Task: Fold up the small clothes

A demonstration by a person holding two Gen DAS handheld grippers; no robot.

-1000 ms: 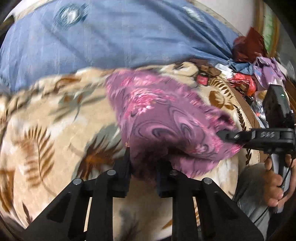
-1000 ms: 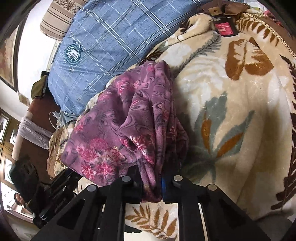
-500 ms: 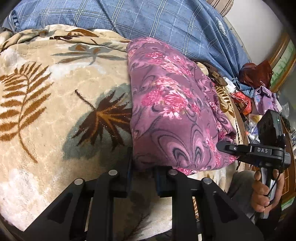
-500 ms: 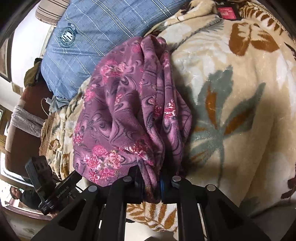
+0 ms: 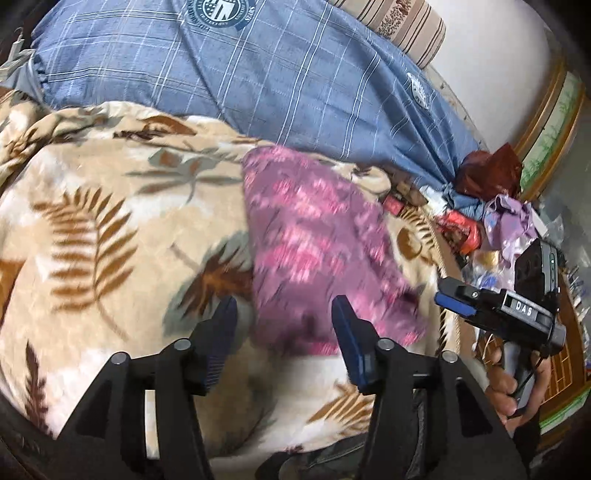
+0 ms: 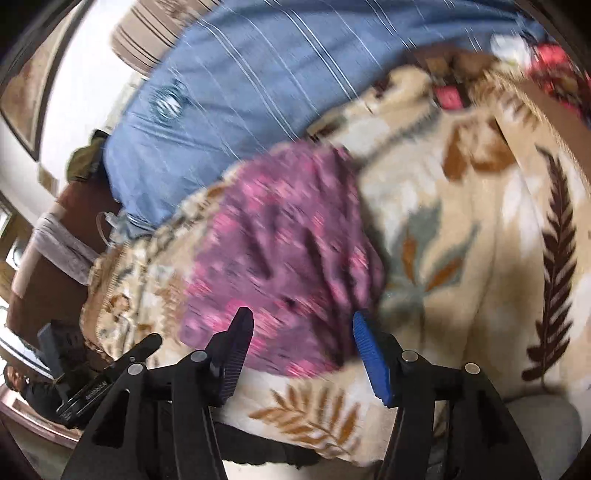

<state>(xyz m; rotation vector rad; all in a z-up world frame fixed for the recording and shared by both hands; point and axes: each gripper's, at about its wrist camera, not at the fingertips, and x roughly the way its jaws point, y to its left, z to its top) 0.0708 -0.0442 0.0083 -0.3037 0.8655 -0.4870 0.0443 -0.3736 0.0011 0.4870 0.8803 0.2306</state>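
A folded purple floral garment (image 5: 317, 251) (image 6: 291, 251) lies on a beige leaf-patterned blanket (image 5: 103, 229) (image 6: 480, 229). My left gripper (image 5: 284, 317) hangs just short of the garment's near edge; its jaws are opening and the cloth lies beyond them, untouched by the pads. My right gripper (image 6: 303, 332) stands the same way at the garment's near edge, jaws opening, nothing pressed between them. In the left wrist view the right gripper (image 5: 454, 295) shows at the right, held in a person's hand (image 5: 506, 387). Both views are blurred by motion.
A blue plaid cover (image 5: 258, 81) (image 6: 258, 85) lies behind the blanket, with a striped pillow (image 5: 402, 26) beyond it. A heap of red and lilac cloth and bags (image 5: 495, 206) sits at the bed's right edge. A wooden frame (image 5: 554, 122) lines the wall.
Both grippers were shut on the garment's near edge. Now both have opened and drawn back from it, and the garment lies free on the blanket.
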